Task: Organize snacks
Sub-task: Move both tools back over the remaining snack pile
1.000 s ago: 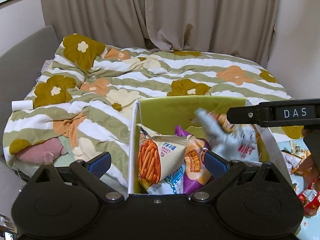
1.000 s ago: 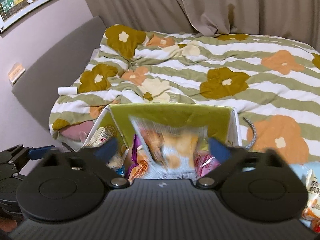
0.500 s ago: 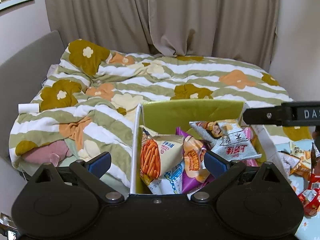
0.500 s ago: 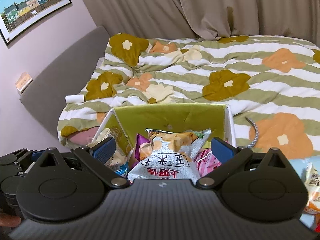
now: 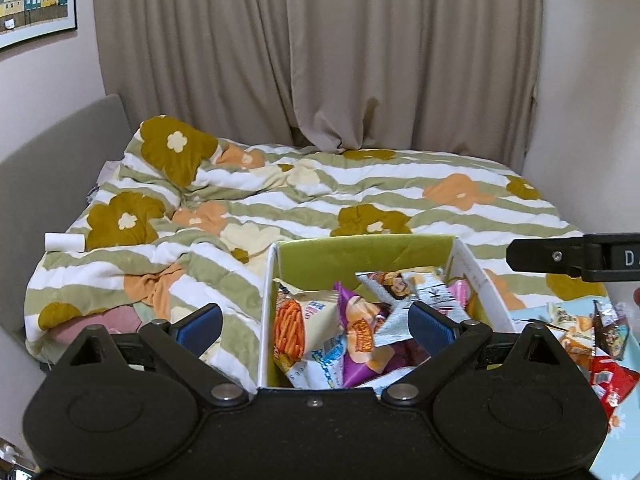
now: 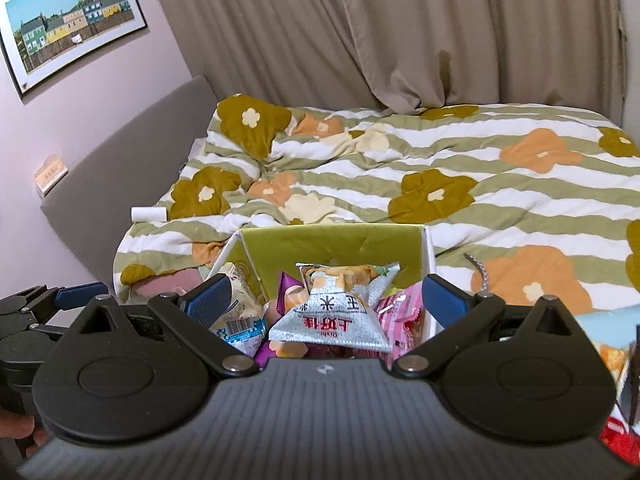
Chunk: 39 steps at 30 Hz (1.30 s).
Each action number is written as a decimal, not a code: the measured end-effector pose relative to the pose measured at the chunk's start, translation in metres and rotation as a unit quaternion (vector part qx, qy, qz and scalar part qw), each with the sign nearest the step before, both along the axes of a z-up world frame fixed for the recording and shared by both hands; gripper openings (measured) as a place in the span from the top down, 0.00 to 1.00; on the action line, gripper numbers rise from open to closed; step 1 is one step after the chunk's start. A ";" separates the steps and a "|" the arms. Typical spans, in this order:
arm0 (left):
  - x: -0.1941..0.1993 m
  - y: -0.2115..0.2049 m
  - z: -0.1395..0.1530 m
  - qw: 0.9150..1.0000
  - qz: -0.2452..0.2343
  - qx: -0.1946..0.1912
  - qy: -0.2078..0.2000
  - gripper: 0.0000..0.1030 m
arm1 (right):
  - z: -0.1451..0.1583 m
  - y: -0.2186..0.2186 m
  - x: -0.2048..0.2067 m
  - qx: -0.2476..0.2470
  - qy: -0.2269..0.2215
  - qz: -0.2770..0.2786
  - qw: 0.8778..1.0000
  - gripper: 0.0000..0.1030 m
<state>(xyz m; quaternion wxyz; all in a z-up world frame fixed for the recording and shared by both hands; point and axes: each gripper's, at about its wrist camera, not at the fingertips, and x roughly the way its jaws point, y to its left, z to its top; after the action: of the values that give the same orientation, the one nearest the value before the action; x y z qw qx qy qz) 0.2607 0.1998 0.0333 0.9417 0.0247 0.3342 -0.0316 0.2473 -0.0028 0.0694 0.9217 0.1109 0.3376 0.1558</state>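
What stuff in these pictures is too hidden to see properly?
- Bottom of the green box, right wrist view: hidden under the silver snack bag and other packets.
- Loose snacks, left wrist view: cut off by the right edge.
- Purple snack bag, left wrist view: its lower end sits behind the left gripper.

Both wrist cams near, sharing snack box [image 5: 362, 254] [image 6: 332, 240].

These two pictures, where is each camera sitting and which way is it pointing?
Left wrist view: rides on the left hand-held gripper, looking forward over the snack box to the bed; open fingers show, and the right hand-held gripper pokes in at right.
Right wrist view: rides on the right hand-held gripper, above the same box, fingers open; the left one shows at far left.
Shared: box, silver snack packet, bed, curtains.
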 end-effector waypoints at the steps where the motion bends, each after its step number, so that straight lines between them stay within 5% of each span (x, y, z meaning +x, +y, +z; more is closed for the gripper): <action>1: -0.002 -0.001 0.002 1.000 -0.005 0.000 -0.001 0.02 | 0.001 -0.002 -0.005 0.000 -0.001 -0.007 1.000 0.00; 12: -0.032 -0.043 0.004 0.996 -0.085 -0.016 -0.023 0.02 | 0.015 -0.036 -0.077 -0.035 -0.033 -0.103 0.994 0.00; 22: -0.057 -0.129 -0.008 0.990 -0.138 -0.029 -0.002 0.02 | -0.001 -0.138 -0.121 -0.017 -0.023 -0.184 0.983 0.00; 29: -0.063 -0.204 -0.029 0.983 -0.175 -0.040 0.029 0.02 | -0.023 -0.210 -0.137 -0.005 0.006 -0.191 0.982 0.00; 39: -0.055 -0.298 -0.085 0.963 -0.257 0.013 0.080 0.02 | -0.063 -0.299 -0.118 -0.007 0.060 -0.170 0.984 0.00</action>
<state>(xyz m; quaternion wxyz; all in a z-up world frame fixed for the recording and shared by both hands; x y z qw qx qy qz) 0.2052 -0.0982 -0.0513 0.8716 0.1193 0.3915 -0.2700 0.1297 -0.3021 0.0066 0.9135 0.1697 0.3696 -0.0128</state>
